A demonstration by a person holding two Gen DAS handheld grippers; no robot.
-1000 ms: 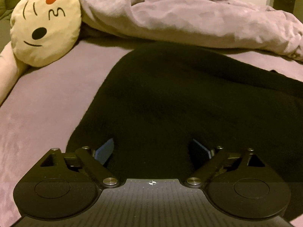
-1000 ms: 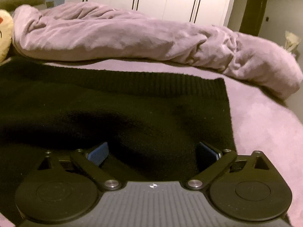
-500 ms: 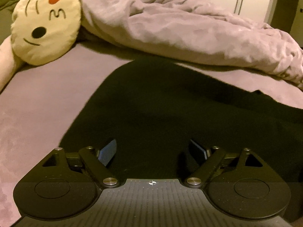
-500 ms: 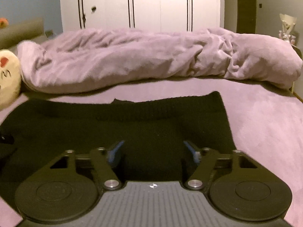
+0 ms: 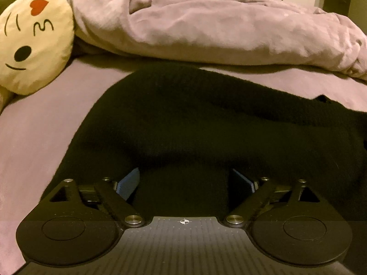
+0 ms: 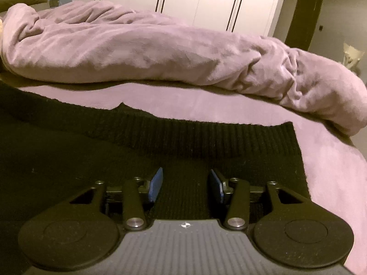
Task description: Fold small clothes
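Observation:
A black knit garment lies spread on the mauve bed. In the left wrist view my left gripper is low over its near edge, jaws wide and opening a little. A dark hump of the cloth sits between the blue pads, and I see no pinch. In the right wrist view the garment shows its ribbed hem towards the far right corner. My right gripper sits just short of that hem, jaws closing, with knit cloth between the pads, which stand apart.
A crumpled mauve duvet lies along the far side of the bed. A yellow face cushion rests at the far left. White wardrobe doors stand behind. The bed's right edge is near the hem.
The right jaws have narrowed from wide to about half. Both grippers have shifted over the garment, the right one now close behind the ribbed hem. The left jaws stay wide.

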